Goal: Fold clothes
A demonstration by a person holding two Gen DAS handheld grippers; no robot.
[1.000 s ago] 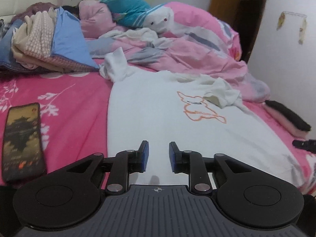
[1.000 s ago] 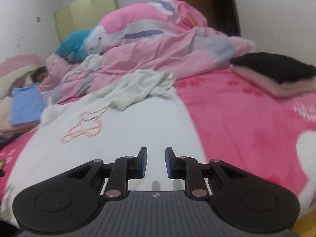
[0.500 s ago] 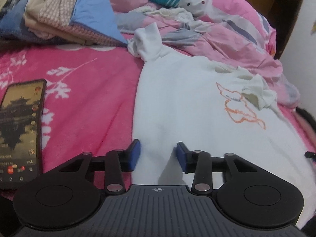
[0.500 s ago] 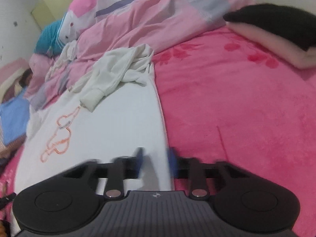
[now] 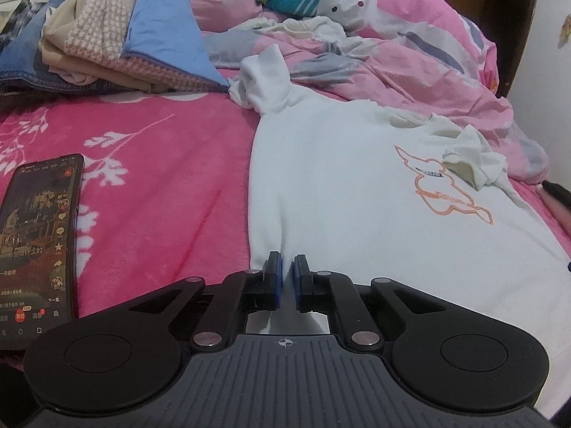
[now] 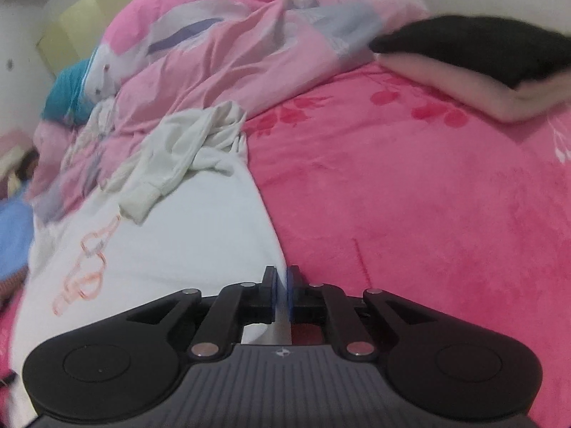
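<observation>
White sweatshirt (image 5: 357, 214), long axis running from bottom centre to upper frame: left gripper (image 5: 285, 278) and right gripper (image 6: 282, 294) each just pinched onto its near hem, opposite corners.

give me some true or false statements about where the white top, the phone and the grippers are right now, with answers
1. The white top lies spread on the pink blanket. True.
2. The left gripper has its jaws wide open above the blanket. False: they are closed on the hem of the top.
3. The phone lies on the blanket with its screen lit. True.
4. The right gripper grips the black cushion. False: its jaws pinch the top's edge, and the cushion lies far off.
5. The top's print is a solid blue square. False: it is an orange outline drawing.
</observation>
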